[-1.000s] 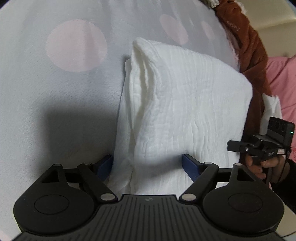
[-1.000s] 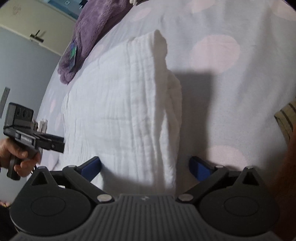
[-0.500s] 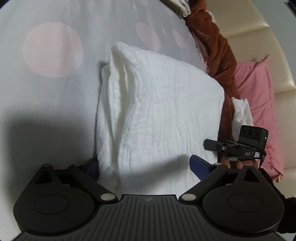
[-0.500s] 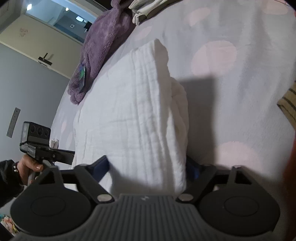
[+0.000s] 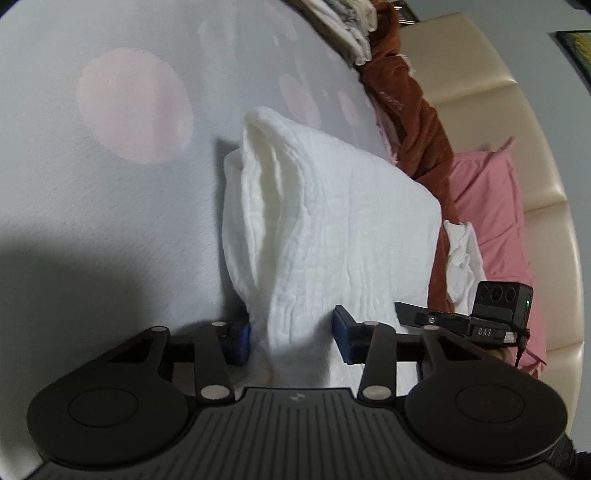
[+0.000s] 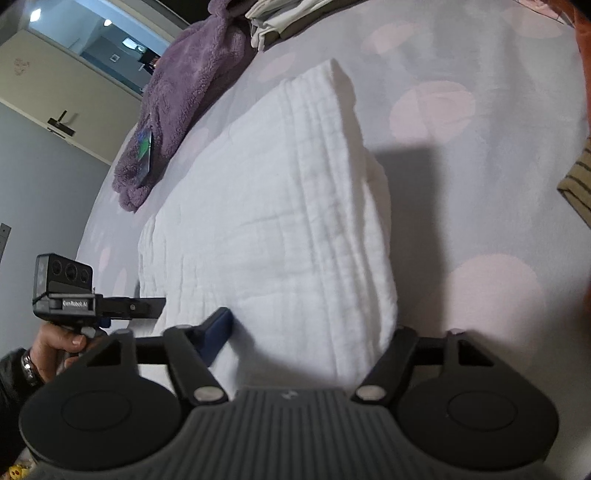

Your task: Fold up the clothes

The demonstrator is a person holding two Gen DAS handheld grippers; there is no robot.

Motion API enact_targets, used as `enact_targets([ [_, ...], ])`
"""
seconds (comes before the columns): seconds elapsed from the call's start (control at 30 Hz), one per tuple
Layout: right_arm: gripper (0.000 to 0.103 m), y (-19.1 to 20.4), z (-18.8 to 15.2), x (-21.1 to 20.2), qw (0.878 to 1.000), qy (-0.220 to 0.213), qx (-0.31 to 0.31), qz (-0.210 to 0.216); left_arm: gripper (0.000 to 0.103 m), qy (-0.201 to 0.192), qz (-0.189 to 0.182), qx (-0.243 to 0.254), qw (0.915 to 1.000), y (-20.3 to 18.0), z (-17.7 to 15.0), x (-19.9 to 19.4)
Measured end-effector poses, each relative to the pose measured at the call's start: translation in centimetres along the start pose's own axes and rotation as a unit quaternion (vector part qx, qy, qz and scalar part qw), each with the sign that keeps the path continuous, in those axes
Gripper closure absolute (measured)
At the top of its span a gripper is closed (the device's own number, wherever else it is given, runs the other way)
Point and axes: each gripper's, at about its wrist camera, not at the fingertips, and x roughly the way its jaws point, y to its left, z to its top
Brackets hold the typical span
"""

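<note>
A folded white cloth (image 5: 332, 229) lies on the grey sheet with pink dots (image 5: 110, 221). My left gripper (image 5: 291, 339) is at its near left corner. The jaws are closing, and the blue pads (image 5: 341, 341) squeeze a raised ridge of the cloth between them. In the right wrist view the same white cloth (image 6: 266, 221) runs away from me. My right gripper (image 6: 308, 334) straddles its near right corner with jaws closing. One blue pad (image 6: 216, 334) rests on the cloth, the other finger is hidden behind the cloth's edge, and the fabric there lies flat.
A brown garment (image 5: 413, 122), a pink pillow (image 5: 491, 221) and a small white cloth (image 5: 461, 258) lie along the cream headboard (image 5: 517, 110). Folded clothes (image 5: 343, 26) are stacked at the far end. A purple fleece (image 6: 184, 92) and a striped item (image 6: 576, 184) lie nearby.
Both grippers' jaws have narrowed around the cloth's near corners. The left one has tipped downward and bunched the cloth into a ridge. The right one has slid along the cloth's edge.
</note>
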Motion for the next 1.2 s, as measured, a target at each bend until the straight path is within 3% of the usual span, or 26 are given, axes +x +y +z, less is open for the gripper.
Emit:
enact_targets([
  [0.17, 0.053, 1.2, 0.3, 0.2, 0.999, -0.002, 0.033, -0.009, 0.076, -0.025, -0.047, -0.037, 0.9979, 1.8, -0.7, 0.1],
  [0.3, 0.066, 2.4, 0.6, -0.7, 0.999, -0.007, 0.031, -0.020, 0.079, -0.029, -0.058, -0.046, 0.9968, 1.9, -0.7, 0.2],
  [0.53, 0.070, 3.9, 0.6, -3.1, 0.999, -0.023, 0.026, -0.016, 0.083, -0.046, -0.098, -0.064, 0.9921, 2.6, -1.2, -1.0],
  [0.9, 0.070, 6.3, -0.4, -5.3, 0.998, -0.044, 0.037, 0.018, 0.084, -0.073, -0.143, -0.051, 0.9857, 1.1, -1.3, -4.8],
  [1.2, 0.070, 11.8, -0.2, -5.7, 0.998, -0.043, 0.003, 0.054, 0.084, -0.094, -0.133, -0.027, 0.9864, 0.1, -2.4, -11.5],
])
